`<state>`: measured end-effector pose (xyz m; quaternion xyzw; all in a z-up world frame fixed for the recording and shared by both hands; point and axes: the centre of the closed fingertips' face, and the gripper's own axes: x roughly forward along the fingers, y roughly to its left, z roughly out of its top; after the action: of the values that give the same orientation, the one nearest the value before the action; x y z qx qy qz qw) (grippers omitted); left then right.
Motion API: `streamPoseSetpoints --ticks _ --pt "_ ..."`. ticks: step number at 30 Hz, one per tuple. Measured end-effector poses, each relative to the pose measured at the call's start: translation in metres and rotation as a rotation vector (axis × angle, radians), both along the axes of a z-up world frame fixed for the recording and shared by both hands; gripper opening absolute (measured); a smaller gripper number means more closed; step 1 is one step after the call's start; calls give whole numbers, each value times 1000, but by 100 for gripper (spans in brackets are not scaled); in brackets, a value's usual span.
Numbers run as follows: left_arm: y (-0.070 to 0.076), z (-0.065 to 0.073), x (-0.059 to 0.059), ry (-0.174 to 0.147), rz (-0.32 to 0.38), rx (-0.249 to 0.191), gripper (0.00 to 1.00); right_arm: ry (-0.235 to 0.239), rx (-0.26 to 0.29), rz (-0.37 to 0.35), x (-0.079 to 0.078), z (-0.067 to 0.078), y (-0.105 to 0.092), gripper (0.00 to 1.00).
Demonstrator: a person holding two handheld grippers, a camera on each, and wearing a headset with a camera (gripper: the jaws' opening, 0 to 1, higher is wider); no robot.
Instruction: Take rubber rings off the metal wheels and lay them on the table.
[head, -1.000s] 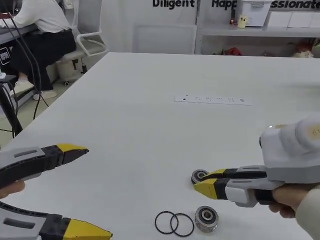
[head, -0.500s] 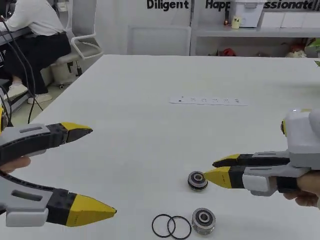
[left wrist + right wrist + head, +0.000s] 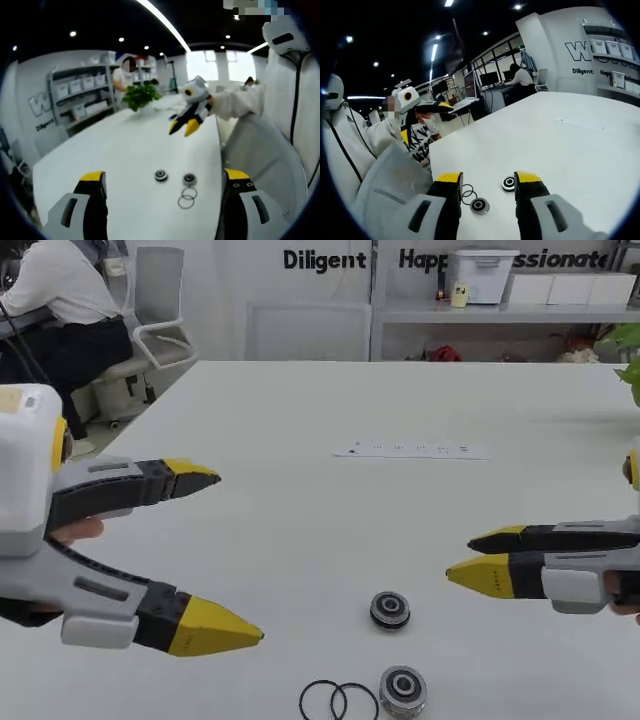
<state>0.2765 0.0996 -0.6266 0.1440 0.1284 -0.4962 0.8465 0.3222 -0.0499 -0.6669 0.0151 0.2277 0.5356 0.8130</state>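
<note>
Two small wheels lie near the table's front edge. The farther wheel (image 3: 390, 609) (image 3: 161, 175) (image 3: 509, 183) carries a black rubber ring. The nearer wheel (image 3: 403, 689) (image 3: 189, 178) (image 3: 479, 205) shows a bare metal rim. Left of it lie two loose rubber rings (image 3: 338, 701) (image 3: 186, 197) (image 3: 467, 191), overlapping. My left gripper (image 3: 235, 556) (image 3: 164, 175) hovers wide open at the left, holding nothing. My right gripper (image 3: 460, 557) (image 3: 487, 176) hangs open to the right of the dark wheel, apart from it, with nothing between its jaws.
A flat white strip (image 3: 410, 450) lies mid-table on the white table (image 3: 300, 420). A person (image 3: 60, 300) sits at a desk at the far left beside an office chair (image 3: 160, 320). Shelves with boxes (image 3: 480, 275) line the back wall. Plant leaves (image 3: 628, 345) show at the right edge.
My right gripper has drawn back to the right, away from the black-ringed wheel that its tip was against. My left gripper has come further in from the left. The head camera has also shifted.
</note>
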Motion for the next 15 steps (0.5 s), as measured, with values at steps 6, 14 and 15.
streamPoseSetpoints --ticks 6,14,15 --pt "-15 11 14 -25 -42 -10 97 -37 23 -34 10 17 -12 40" --pt "-33 20 36 -56 -87 -1 96 -128 69 -66 33 51 -19 40" --pt "-36 21 38 -62 -94 -1 95 -135 66 -65 35 52 -18 40"
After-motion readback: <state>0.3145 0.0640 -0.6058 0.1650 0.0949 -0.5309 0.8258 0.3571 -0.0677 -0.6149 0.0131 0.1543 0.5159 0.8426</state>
